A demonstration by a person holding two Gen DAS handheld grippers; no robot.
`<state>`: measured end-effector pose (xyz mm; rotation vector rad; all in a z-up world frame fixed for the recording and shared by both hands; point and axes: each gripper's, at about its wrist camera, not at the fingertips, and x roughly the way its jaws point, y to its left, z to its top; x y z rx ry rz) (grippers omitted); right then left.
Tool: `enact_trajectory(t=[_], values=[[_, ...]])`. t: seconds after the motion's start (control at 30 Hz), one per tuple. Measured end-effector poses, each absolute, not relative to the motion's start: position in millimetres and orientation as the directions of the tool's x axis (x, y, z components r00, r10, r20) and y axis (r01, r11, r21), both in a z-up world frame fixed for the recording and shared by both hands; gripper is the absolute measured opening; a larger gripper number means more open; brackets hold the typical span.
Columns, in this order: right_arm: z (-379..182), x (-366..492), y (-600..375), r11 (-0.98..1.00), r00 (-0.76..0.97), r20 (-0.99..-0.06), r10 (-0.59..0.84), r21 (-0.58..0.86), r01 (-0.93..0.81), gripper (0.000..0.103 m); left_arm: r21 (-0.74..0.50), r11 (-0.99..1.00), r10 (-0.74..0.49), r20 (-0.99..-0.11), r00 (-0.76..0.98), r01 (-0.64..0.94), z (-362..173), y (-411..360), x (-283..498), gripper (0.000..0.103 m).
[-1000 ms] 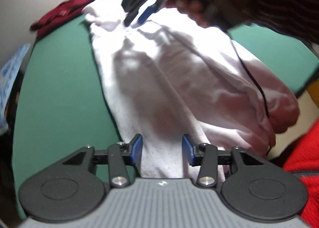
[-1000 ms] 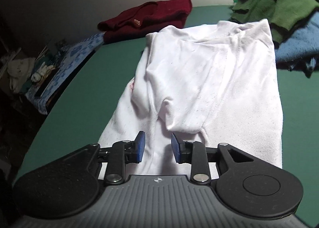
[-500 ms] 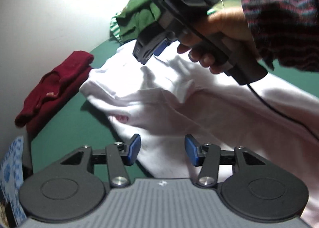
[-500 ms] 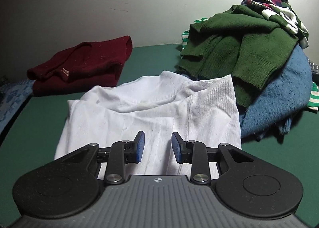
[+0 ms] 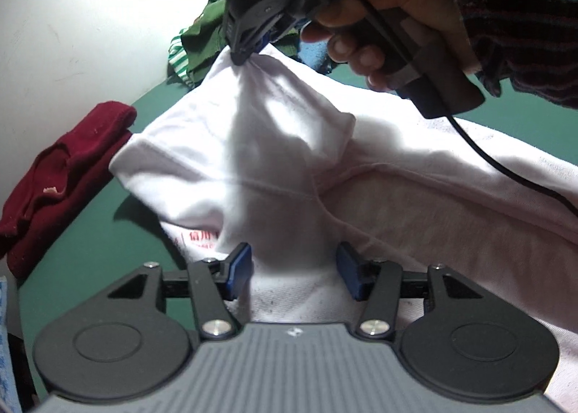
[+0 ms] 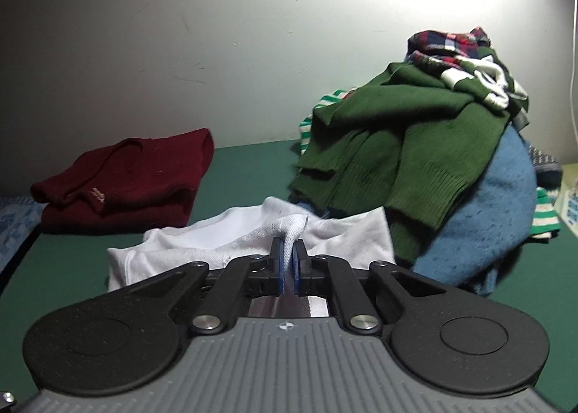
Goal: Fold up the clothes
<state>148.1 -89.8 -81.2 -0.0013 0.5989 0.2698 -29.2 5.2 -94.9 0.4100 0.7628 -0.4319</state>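
Note:
A white shirt lies spread on the green table, with red print near its lower edge. In the left wrist view my right gripper pinches the shirt's far top edge and lifts it into a peak. The right wrist view shows that gripper shut on a fold of the white shirt. My left gripper hovers over the near part of the shirt; its jaws are opening, cloth lies below and between them, and the pads do not press it.
A folded dark red sweater lies at the back left of the table by the wall. A pile of clothes, green sweater over a blue one, stands at the back right. A hand in a striped sleeve holds the right gripper, its cable trailing over the shirt.
My right gripper has moved to the shirt's far edge, shut on it and raised it. The left gripper has swung across the shirt to its near edge, jaws slightly wider.

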Motion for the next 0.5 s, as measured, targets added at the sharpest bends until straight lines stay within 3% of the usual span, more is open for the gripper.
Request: enact_trajectory(t=[0.13,0.27,0.33,0.37,0.43,0.5], values=[[-114.0,165.0,-80.2,0.974,0.767,-0.624,0.149,-0.040,-0.221,0.004,0.191,0.835,-0.234,-0.726,0.647,0.515,-95.2,4.1,-30.9,0.055],[-115.3,158.6,-71.5,0.963,0.780,-0.614,0.119,-0.120,-0.241,0.006,0.159,0.850,-0.244,-0.727,0.642,0.502,-95.4,6.3,-32.9,0.055],[-98.9,151.6,-67.7,0.963,0.795,-0.600,0.087,-0.155,-0.222,0.016,0.139,0.868,-0.239,-0.724,0.647,0.476,-95.2,7.3,-35.7,0.057],[-85.6,144.5,-64.5,0.965,0.824,-0.563,0.062,-0.176,-0.194,0.029,0.126,0.880,-0.235,-0.722,0.651,0.458,-95.5,7.8,-37.3,0.059],[-58.0,132.3,-57.3,0.958,0.848,-0.504,0.165,-0.122,-0.259,0.037,0.103,0.896,-0.233,-0.719,0.655,0.432,-96.4,8.7,-37.9,0.059],[-41.0,138.3,-38.9,0.895,0.747,-0.547,0.378,0.010,-0.446,0.043,0.085,0.905,-0.234,-0.719,0.654,0.417,-97.1,8.7,-36.8,0.059]])
